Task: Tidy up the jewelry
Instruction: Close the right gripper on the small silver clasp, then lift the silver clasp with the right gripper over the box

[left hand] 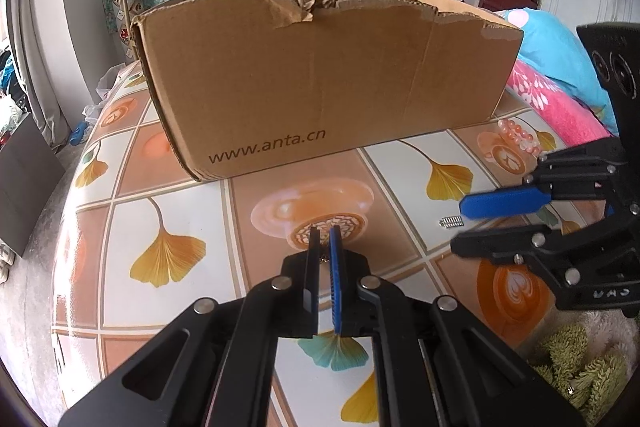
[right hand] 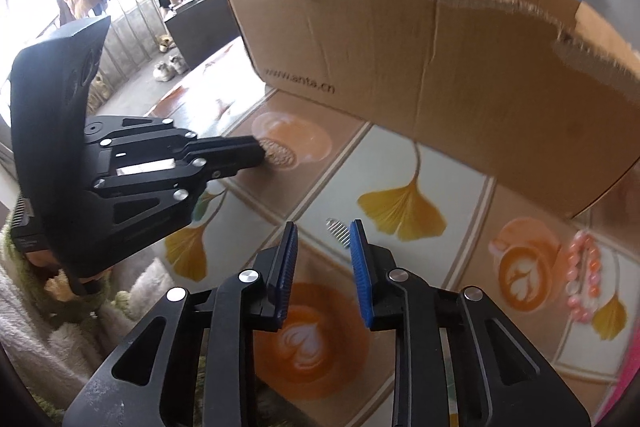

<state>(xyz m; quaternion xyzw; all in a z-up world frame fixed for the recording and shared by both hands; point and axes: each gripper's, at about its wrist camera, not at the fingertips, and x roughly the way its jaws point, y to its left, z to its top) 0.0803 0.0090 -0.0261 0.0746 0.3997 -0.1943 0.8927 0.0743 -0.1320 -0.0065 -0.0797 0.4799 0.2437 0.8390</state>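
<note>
A small silver ribbed piece (right hand: pixel 337 227) lies on the patterned tablecloth (right hand: pixel 400 163). My right gripper (right hand: pixel 323 227) stands open around it; the piece sits near the blue right pad and neither pad presses on it. The left wrist view shows the same silver piece (left hand: pixel 451 223) at the tips of the right gripper (left hand: pixel 458 225). My left gripper (left hand: pixel 326 231) is shut low over the cloth, with a tiny golden speck in the slit that I cannot identify. A pink bead bracelet (left hand: pixel 516 137) (right hand: pixel 582 275) lies by the corner of the cardboard box (left hand: pixel 320 75) (right hand: pixel 440 67).
The open-topped box with a torn rim fills the far side of the table. A pink and blue blanket (left hand: pixel 560 87) lies to the right. Fuzzy green and white fabric (left hand: pixel 580 371) lies at the near edge. The table drops off at the left (left hand: pixel 68 227).
</note>
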